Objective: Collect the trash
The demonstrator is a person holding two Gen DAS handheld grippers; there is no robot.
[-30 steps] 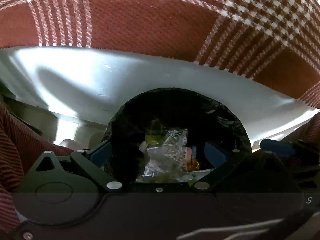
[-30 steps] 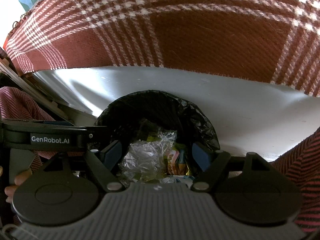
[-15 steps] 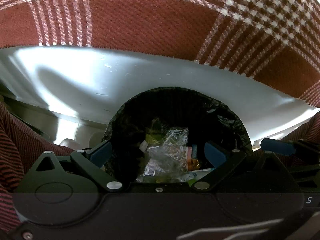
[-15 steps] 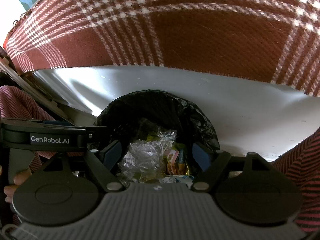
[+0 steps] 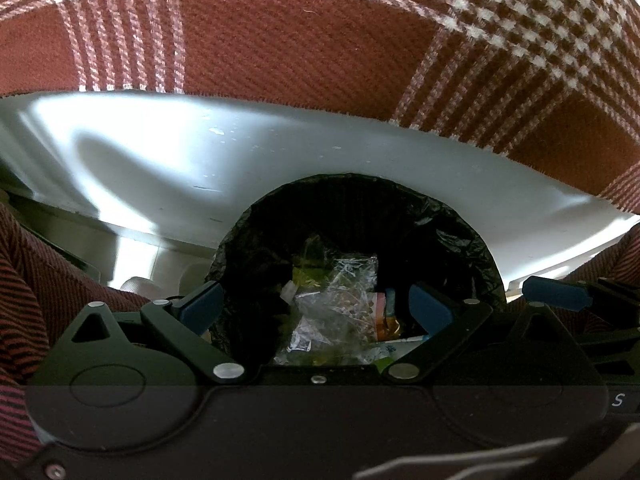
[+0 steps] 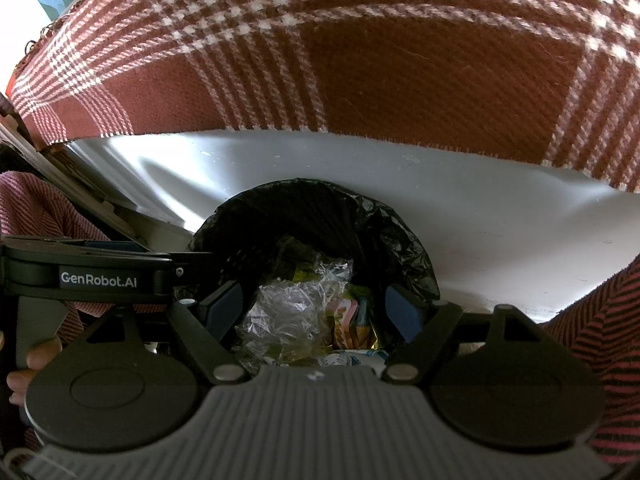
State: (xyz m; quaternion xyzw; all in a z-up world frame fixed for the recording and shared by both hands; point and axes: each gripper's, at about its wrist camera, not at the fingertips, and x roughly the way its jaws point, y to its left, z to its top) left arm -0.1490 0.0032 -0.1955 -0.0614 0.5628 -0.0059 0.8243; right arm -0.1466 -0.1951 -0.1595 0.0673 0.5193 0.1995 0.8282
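Note:
A bin lined with a black bag (image 5: 448, 216) (image 6: 384, 216) stands on the floor below both grippers. Inside lie crumpled clear plastic wrap (image 5: 340, 300) (image 6: 288, 316) and coloured wrappers (image 5: 386, 316) (image 6: 352, 320). My left gripper (image 5: 316, 304) hangs open above the bin's mouth, nothing between its blue pads. My right gripper (image 6: 316, 304) is open as well, over the same bin and holding nothing. In the right wrist view the left gripper's body (image 6: 100, 276) shows at the left, held by a hand (image 6: 28, 364).
A red and white plaid cloth (image 5: 300, 32) (image 6: 360, 52) hangs over a white surface (image 5: 180, 160) (image 6: 500, 216) behind the bin. Red striped sleeves (image 5: 24, 280) (image 6: 600, 320) frame both sides. The right gripper's blue fingertip (image 5: 556, 298) pokes in at right.
Both grippers stay open over the bin; the views have barely shifted and the trash inside lies as before.

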